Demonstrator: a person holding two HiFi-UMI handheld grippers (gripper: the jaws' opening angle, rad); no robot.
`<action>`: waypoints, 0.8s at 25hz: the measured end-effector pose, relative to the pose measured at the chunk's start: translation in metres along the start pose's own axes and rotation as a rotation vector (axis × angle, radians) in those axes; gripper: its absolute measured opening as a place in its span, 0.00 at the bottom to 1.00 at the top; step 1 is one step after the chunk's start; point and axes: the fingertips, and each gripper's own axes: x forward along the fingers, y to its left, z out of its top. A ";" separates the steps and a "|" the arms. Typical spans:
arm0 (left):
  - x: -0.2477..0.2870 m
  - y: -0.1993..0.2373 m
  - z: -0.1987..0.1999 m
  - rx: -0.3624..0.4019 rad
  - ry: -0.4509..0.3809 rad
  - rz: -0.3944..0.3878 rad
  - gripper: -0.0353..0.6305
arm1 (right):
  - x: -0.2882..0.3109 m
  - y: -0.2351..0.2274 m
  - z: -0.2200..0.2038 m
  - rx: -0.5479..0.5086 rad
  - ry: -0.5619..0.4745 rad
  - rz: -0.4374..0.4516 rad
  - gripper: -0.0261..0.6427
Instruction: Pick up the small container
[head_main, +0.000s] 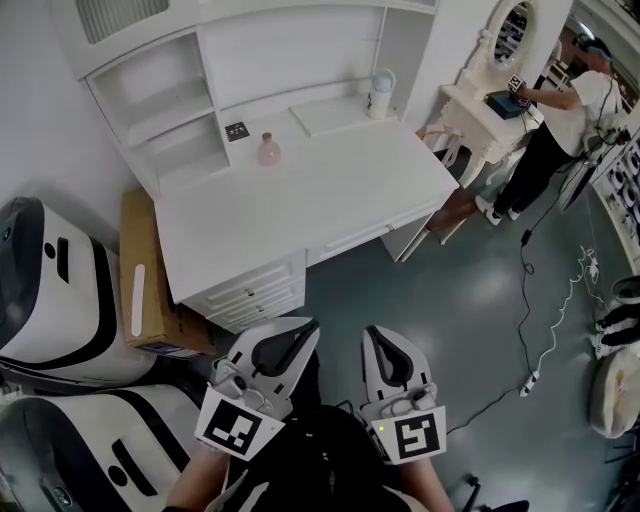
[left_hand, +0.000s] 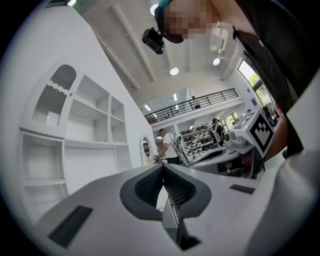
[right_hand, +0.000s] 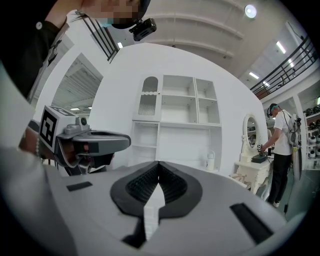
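Observation:
On the white desk (head_main: 330, 190) stands a small pink round container (head_main: 268, 150), towards the back left below the shelves. A taller white cylindrical container (head_main: 381, 92) stands at the back right of the desk and also shows as the white container (right_hand: 211, 161) in the right gripper view. Both grippers are held low, near the body and well short of the desk. My left gripper (head_main: 300, 330) (left_hand: 163, 168) is shut with nothing in it. My right gripper (head_main: 380, 337) (right_hand: 158, 164) is shut and empty too.
A small dark square (head_main: 237, 130) lies on the desk near the pink container. A cardboard box (head_main: 142, 280) leans at the desk's left, beside white-and-black machines (head_main: 50, 290). A person (head_main: 560, 115) stands at a mirrored dressing table (head_main: 485, 110) to the right. Cables (head_main: 545, 330) trail over the floor.

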 end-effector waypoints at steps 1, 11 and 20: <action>0.004 0.004 -0.001 0.002 0.000 -0.001 0.05 | 0.005 -0.003 -0.001 -0.001 0.006 0.001 0.04; 0.051 0.065 -0.021 -0.004 -0.012 0.019 0.05 | 0.074 -0.032 -0.004 -0.040 0.017 0.033 0.04; 0.096 0.129 -0.040 -0.027 0.005 0.045 0.05 | 0.148 -0.061 0.000 -0.052 0.041 0.069 0.04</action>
